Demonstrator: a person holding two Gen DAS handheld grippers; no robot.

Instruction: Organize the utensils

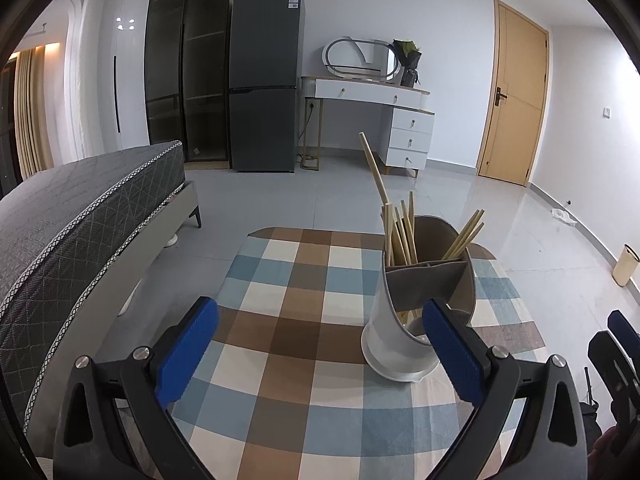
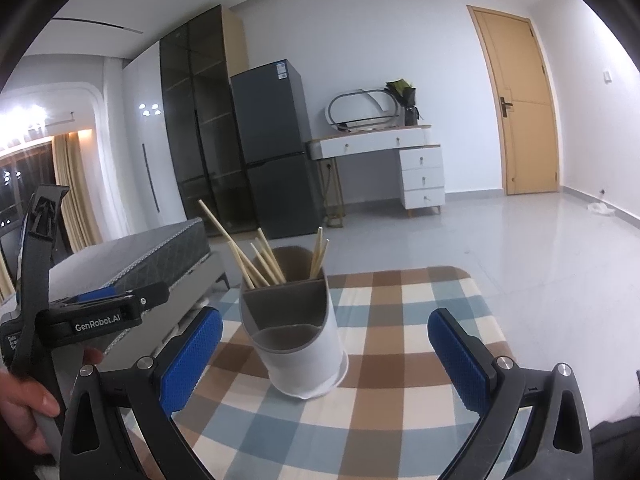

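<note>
Nearest, both the left gripper (image 1: 320, 354) and right gripper (image 2: 325, 356) are spread wide, holding nothing. Just ahead on the checked tablecloth (image 2: 400, 320), the holder (image 2: 296, 340) carries the chopsticks (image 2: 260, 264). Probably one long stick (image 1: 374, 172) leans out; a careless nudge could tip the holder.

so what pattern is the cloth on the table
A check of brown, blue-grey and cream squares on the tablecloth, clearest in the left wrist view.
</note>
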